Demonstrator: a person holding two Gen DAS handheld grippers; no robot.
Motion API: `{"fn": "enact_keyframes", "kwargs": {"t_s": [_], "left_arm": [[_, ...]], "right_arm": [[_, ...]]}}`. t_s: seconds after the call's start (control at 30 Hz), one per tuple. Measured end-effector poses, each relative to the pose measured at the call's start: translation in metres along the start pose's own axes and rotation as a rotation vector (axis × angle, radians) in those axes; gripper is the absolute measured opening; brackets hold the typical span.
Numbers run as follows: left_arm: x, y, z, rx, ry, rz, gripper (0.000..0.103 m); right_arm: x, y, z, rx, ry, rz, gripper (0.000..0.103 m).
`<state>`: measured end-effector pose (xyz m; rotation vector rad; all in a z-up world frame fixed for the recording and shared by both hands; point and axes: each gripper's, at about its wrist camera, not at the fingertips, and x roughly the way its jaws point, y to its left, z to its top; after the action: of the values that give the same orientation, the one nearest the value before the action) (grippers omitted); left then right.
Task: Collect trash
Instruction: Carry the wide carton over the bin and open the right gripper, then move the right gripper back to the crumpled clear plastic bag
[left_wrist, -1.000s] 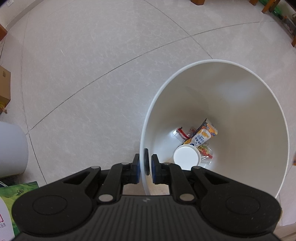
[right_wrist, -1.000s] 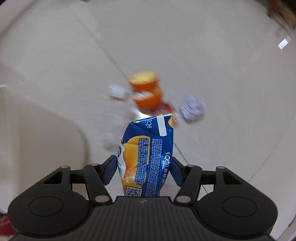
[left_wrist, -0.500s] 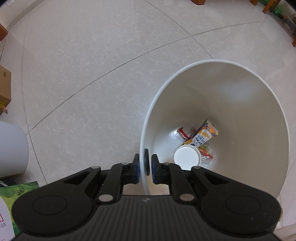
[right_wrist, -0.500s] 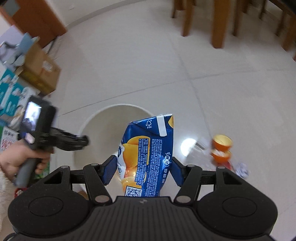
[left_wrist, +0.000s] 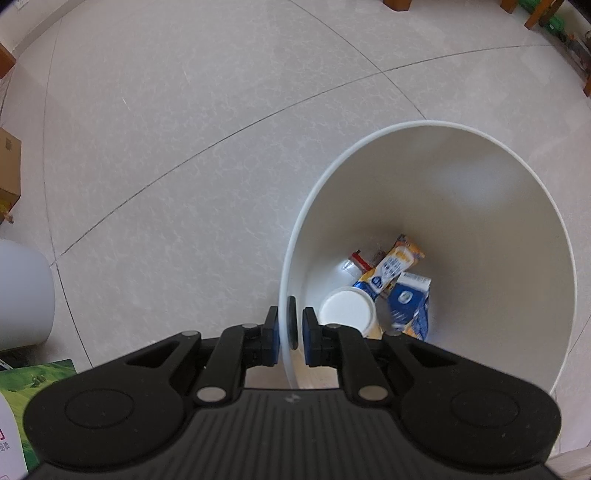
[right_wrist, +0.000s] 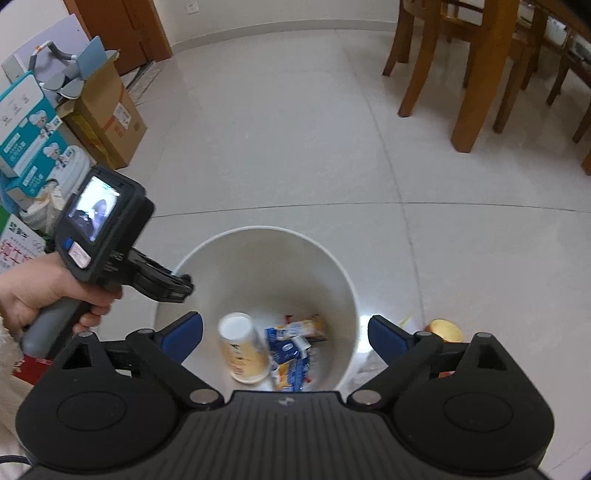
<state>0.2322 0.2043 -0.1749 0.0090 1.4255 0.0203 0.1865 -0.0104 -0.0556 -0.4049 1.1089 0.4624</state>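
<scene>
Floor: pale tiles (right_wrist: 295, 147) lying under the white bin (left_wrist: 517, 206).
Left tool (left_wrist: 291, 326): pinching the bin's rim.
Right tool (right_wrist: 285, 334): jaws opening, empty, over the blue carton (right_wrist: 291, 360).
Right view only: orange peel (right_wrist: 445, 329) lying beside the bin.

Your left claw (left_wrist: 291, 328) points straight down, jaws nearly closed, pads pinching thin wall of bin rim (left_wrist: 282, 295) between them. Your left hand (right_wrist: 48, 284) wraps grey handle, fingers (right_wrist: 92, 314) curled under it, fuzzy pale sleeve at wrist. Your right claw (right_wrist: 285, 334) tilts steeply downward, jaws opening wide, blue pads far apart, nothing between them.
</scene>
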Motion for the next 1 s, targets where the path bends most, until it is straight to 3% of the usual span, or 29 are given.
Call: {"fn": "enact_keyframes", "kwargs": {"t_s": [0.27, 0.4, 0.5, 0.67, 1.0], "left_arm": [[0.0, -0.001, 0.0, 0.002, 0.0, 0.001, 0.01], [-0.001, -0.001, 0.0, 0.0, 0.0, 0.001, 0.01], [0.0, 0.0, 0.0, -0.002, 0.0, -0.001, 0.01], [-0.001, 0.0, 0.0, 0.002, 0.0, 0.001, 0.01], [0.0, 0.001, 0.001, 0.001, 0.001, -0.003, 0.01]], "right_arm": [[-0.011, -0.025, -0.028, -0.023, -0.135, -0.101, 0.099], [-0.014, -0.042, -0.054, -0.112, -0.251, -0.124, 0.103], [-0.003, -0.053, -0.069, -0.17, -0.186, -0.171, 0.103], [0.025, -0.082, -0.095, -0.088, -0.142, -0.131, 0.103], [0.118, -0.101, -0.144, -0.105, -0.054, -0.182, 0.103]]}}
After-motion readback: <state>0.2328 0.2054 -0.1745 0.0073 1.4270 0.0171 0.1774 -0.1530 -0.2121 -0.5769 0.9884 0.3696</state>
